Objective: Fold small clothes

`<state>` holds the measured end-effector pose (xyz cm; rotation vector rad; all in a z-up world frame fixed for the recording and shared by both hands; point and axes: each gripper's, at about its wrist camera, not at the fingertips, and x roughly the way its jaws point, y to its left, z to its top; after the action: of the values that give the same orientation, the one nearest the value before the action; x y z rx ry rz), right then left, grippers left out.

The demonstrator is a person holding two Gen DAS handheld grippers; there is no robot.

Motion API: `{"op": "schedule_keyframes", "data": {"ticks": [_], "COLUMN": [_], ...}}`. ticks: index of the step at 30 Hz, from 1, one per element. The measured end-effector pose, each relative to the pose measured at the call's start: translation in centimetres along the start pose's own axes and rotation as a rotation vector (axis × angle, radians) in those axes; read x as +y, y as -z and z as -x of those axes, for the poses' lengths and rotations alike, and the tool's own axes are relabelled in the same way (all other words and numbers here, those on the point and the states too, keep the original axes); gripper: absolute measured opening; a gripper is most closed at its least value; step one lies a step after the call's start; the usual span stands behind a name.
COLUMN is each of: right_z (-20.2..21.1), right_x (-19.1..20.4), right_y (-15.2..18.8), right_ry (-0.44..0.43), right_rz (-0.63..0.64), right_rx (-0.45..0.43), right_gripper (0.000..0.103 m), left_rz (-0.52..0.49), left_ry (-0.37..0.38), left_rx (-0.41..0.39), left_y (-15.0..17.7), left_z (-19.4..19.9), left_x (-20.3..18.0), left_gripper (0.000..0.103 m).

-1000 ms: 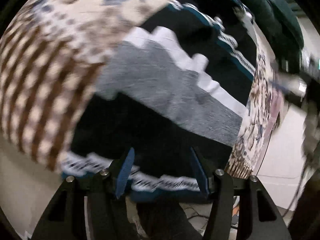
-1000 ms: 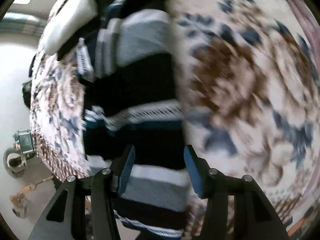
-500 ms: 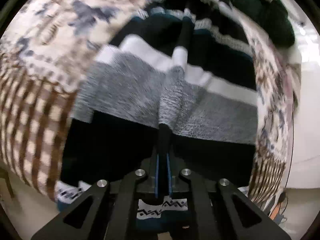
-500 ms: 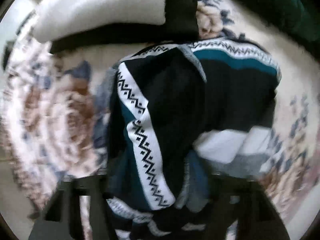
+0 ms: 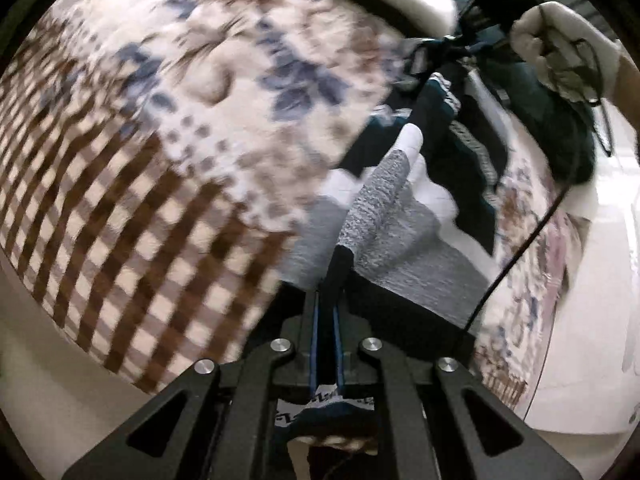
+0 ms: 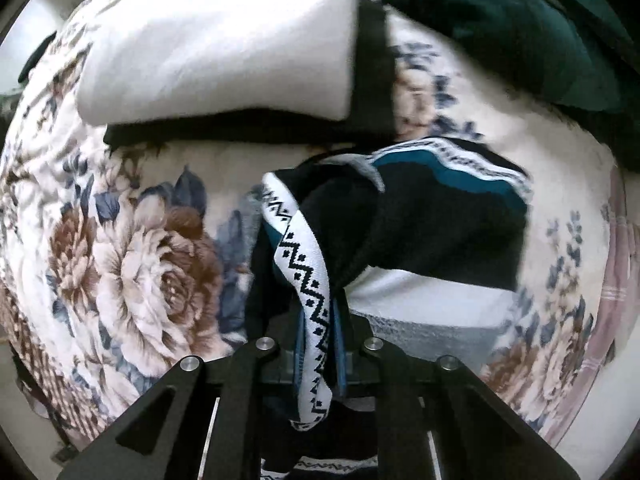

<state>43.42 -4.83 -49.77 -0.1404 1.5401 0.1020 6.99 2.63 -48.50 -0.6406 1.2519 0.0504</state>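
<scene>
A small knit sweater (image 5: pixel 404 232) with black, grey, white and teal bands lies on a flowered bedspread (image 5: pixel 192 92). My left gripper (image 5: pixel 325 312) is shut on a fold of its black lower part and lifts it as a ridge. My right gripper (image 6: pixel 318 332) is shut on the sweater (image 6: pixel 444 220) at a white band with a black zigzag pattern. In the left wrist view the right gripper (image 5: pixel 452 46) shows far off, held by a white-gloved hand (image 5: pixel 560 48), with the sweater stretched between the two.
A folded white and black garment (image 6: pixel 224 44) lies behind the sweater. A dark green garment (image 6: pixel 520 20) lies at the back right. The bedspread (image 6: pixel 132 264) ends at a checked border (image 5: pixel 120 248) with pale floor (image 5: pixel 580 360) beyond. A black cable (image 5: pixel 520 248) hangs across.
Both grippers were open over the sweater a second ago. Both have shut on it, then lifted and pulled it taut between them. The left view has swung toward the bed's edge.
</scene>
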Motion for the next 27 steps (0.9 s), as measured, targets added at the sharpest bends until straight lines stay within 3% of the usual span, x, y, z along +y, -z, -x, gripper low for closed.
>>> {"op": "schedule_keyframes", "data": {"ticks": [3, 5, 6, 7, 8, 10, 13, 16, 21, 24, 25, 26, 27], "right_z": [-3.0, -4.2, -4.1, -3.1, -1.9, 1.0, 3.2, 0.9, -7.8, -11.4, -11.8, -11.8, -11.7], "right_x": [1.5, 1.2, 0.8, 0.0, -1.1, -4.4, -9.9, -13.8, -14.7, -13.7, -13.2, -12.7, -12.3], "right_y": [-0.6, -0.6, -0.4, 0.2, 1.1, 3.9, 10.3, 18.3, 31.3, 37.0, 38.5, 39.4, 39.8], "right_ry": [-0.026, -0.084, -0.138, -0.224, -0.283, -0.373, -0.432, -0.442, -0.427, -0.530, -0.580, -0.604, -0.610], "right_rz": [-0.010, -0.035, -0.035, -0.031, -0.037, -0.080, -0.182, -0.298, -0.383, -0.470, -0.500, -0.505, -0.502], "right_rx": [0.060, 0.097, 0.097, 0.070, 0.036, -0.046, -0.098, 0.015, 0.295, 0.383, 0.371, 0.345, 0.325], "right_gripper": [0.016, 0.028, 0.043, 0.052, 0.054, 0.060, 0.069, 0.069, 0.069, 0.069, 0.068, 0.066, 0.042], "left_rz": [0.027, 0.061, 0.076, 0.083, 0.081, 0.073, 0.045, -0.002, -0.136, -0.151, -0.161, -0.176, -0.193], "left_ry": [0.000, 0.041, 0.063, 0.072, 0.068, 0.069, 0.105, 0.146, 0.119, 0.130, 0.133, 0.133, 0.142], "left_rx": [0.077, 0.129, 0.145, 0.152, 0.150, 0.137, 0.137, 0.185, 0.275, 0.274, 0.261, 0.248, 0.244], "left_y": [0.0, -0.1, -0.3, -0.6, -0.9, -1.3, -2.5, -3.7, -3.5, -3.4, -3.3, -3.0, -2.8], "left_z": [-2.4, -3.1, -3.0, -2.7, -2.1, -1.1, -1.0, -3.1, -6.5, -6.5, -6.2, -5.8, -5.4], "left_x": [2.0, 3.2, 3.7, 4.1, 4.4, 4.7, 5.0, 4.0, 2.2, 2.4, 2.4, 2.6, 2.5], "left_gripper": [0.005, 0.009, 0.010, 0.019, 0.032, 0.047, 0.056, 0.056, 0.057, 0.056, 0.048, 0.012, 0.006]}}
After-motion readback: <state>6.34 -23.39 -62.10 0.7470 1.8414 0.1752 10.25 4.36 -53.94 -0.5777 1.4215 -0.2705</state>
